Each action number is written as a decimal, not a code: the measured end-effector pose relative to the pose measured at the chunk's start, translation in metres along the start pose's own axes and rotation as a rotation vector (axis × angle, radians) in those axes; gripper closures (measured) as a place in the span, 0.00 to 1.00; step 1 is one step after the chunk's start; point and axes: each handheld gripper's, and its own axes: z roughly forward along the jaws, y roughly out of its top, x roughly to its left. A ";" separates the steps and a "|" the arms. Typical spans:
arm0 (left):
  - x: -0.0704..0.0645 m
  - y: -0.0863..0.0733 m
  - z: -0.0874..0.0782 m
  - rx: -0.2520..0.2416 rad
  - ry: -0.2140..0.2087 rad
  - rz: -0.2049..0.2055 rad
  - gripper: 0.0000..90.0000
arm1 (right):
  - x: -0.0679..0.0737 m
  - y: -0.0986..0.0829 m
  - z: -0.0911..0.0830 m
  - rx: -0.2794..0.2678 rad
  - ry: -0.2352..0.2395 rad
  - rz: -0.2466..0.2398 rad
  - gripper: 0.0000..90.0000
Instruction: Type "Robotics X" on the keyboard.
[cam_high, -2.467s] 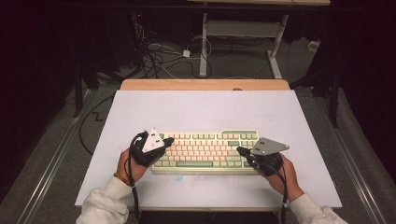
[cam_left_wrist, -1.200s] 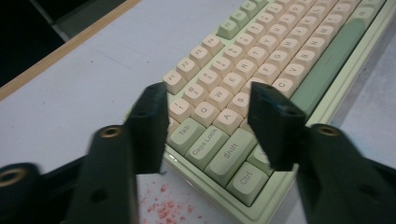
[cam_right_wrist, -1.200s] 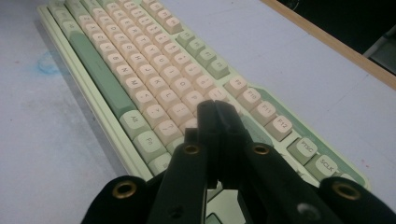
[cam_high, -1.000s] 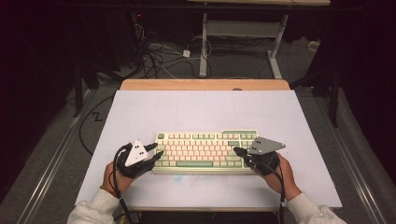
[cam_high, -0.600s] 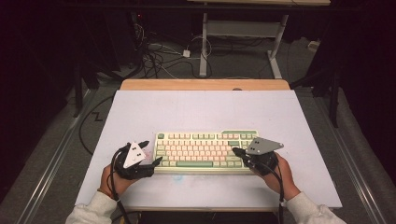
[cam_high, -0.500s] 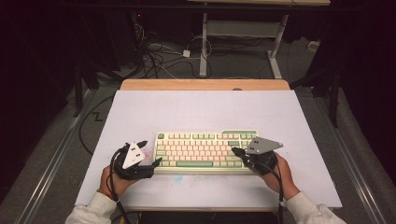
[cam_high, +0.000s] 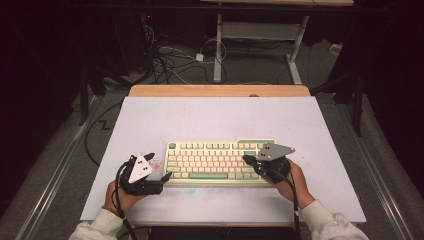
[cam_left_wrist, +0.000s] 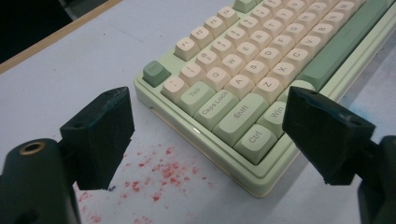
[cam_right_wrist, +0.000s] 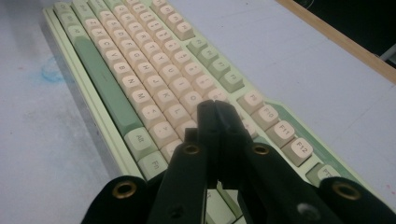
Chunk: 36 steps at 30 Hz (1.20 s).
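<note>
Fingers of the left gripper (cam_left_wrist: 205, 135) stand wide apart, gripping nothing; we see them framing the near left corner of the keyboard (cam_high: 220, 162). It lies flat at the near middle of the white table (cam_high: 220, 117). We note the right gripper (cam_right_wrist: 215, 116) pressed together over the right-hand keys, possibly touching one.

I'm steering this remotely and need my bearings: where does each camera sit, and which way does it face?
High view: above the near table edge, looking forward and down; both hands, left gripper, right gripper.
Left gripper view: on that gripper, facing the keyboard corner between open jaws.
Right gripper view: looking along the keys over shut jaws.
All share the keyboard.
</note>
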 end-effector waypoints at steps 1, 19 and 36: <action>0.000 0.000 0.000 0.000 0.001 0.001 0.18 | 0.000 0.001 0.002 -0.001 0.003 -0.004 1.00; 0.002 0.001 0.000 -0.002 0.004 0.015 0.17 | 0.004 0.021 0.041 0.078 0.055 -0.044 1.00; 0.001 0.001 0.000 0.009 -0.001 0.008 0.17 | 0.002 0.026 0.066 0.143 0.053 -0.050 1.00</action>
